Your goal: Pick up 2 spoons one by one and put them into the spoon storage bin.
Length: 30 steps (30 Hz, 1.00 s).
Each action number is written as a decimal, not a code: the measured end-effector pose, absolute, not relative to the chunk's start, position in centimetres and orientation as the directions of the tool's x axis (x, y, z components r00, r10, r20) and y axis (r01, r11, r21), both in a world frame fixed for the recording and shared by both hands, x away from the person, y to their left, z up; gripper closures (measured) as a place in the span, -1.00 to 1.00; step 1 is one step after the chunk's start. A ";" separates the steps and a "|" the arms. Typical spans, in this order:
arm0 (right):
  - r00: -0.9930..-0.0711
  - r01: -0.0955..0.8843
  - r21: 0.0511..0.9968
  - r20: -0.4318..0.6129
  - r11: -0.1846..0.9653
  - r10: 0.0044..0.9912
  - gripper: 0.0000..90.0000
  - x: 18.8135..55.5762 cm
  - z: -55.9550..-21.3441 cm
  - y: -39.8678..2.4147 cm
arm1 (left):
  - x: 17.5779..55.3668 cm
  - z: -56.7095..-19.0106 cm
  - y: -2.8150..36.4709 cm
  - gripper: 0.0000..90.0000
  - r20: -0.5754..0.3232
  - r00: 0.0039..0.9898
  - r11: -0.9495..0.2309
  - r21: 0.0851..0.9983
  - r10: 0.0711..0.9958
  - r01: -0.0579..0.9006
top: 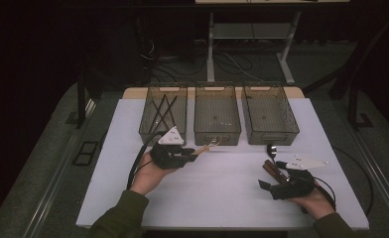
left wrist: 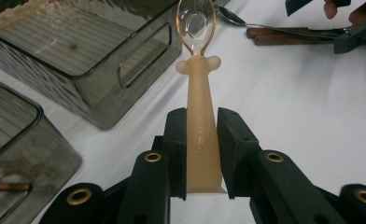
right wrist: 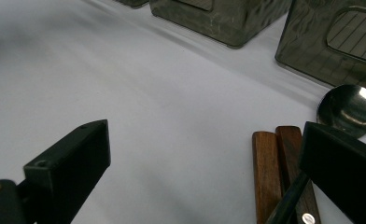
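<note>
On the white tabletop [top: 222, 193] the left gripper [left wrist: 202, 140] has its jaws closed on the pale peach handle of a small spoon [left wrist: 200, 116], whose clear, amber-rimmed bowl points away from the gripper toward the near wall of the middle bin [left wrist: 102, 60]. From the high view, the spoon [top: 207, 146] sits just in front of that middle bin [top: 217, 114], lifted a little above the tabletop, with the left gripper [top: 190, 152] to its left. The left bin [top: 163, 111] holds a few dark sticks, and the right bin [top: 270, 113] stands beside the middle one. The right gripper [right wrist: 204, 158] rests low over the tabletop with its jaws standing wide apart and nothing between them; just by its right jaw lie two wooden handles [right wrist: 277, 172] and a metal spoon [right wrist: 349, 109].
</note>
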State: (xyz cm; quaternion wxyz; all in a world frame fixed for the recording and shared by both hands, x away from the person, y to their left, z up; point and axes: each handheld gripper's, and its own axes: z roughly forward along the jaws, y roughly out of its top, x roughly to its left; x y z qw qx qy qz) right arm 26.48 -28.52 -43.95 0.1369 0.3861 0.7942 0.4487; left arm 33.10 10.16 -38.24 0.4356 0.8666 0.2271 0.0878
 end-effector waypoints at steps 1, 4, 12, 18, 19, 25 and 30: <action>-0.664 0.490 0.819 0.129 0.299 0.736 -0.94 26.5 -44.0 -28.5 | 33.2 -38.2 10.1 0.64 -0.044 0.882 -0.519 0.795 0.469 0.315; -0.664 0.490 0.819 0.129 0.299 0.736 -0.95 26.5 -44.0 -28.5 | 33.6 -38.0 9.7 0.64 -0.042 0.884 -0.518 0.797 0.466 0.311; -0.662 0.495 0.817 0.135 0.295 0.738 -0.95 26.5 -44.0 -28.5 | 34.7 -37.8 8.7 0.64 -0.040 0.886 -0.507 0.808 0.461 0.301; -0.659 0.500 0.815 0.138 0.294 0.739 -0.95 26.5 -44.0 -28.5 | 35.7 -37.5 8.2 0.64 -0.039 0.884 -0.499 0.813 0.467 0.300; -0.659 0.500 0.815 0.139 0.293 0.739 -0.95 26.5 -44.0 -28.5 | 35.9 -37.5 8.1 0.64 -0.041 0.882 -0.494 0.815 0.470 0.301; -0.655 0.504 0.815 0.145 0.286 0.742 -0.94 26.5 -44.0 -28.5 | 36.9 -37.2 7.6 0.64 -0.038 0.874 -0.489 0.817 0.484 0.306; -0.658 0.498 0.817 0.139 0.290 0.740 -0.94 26.5 -44.0 -28.5 | 38.0 -36.9 7.2 0.64 -0.035 0.867 -0.491 0.812 0.497 0.314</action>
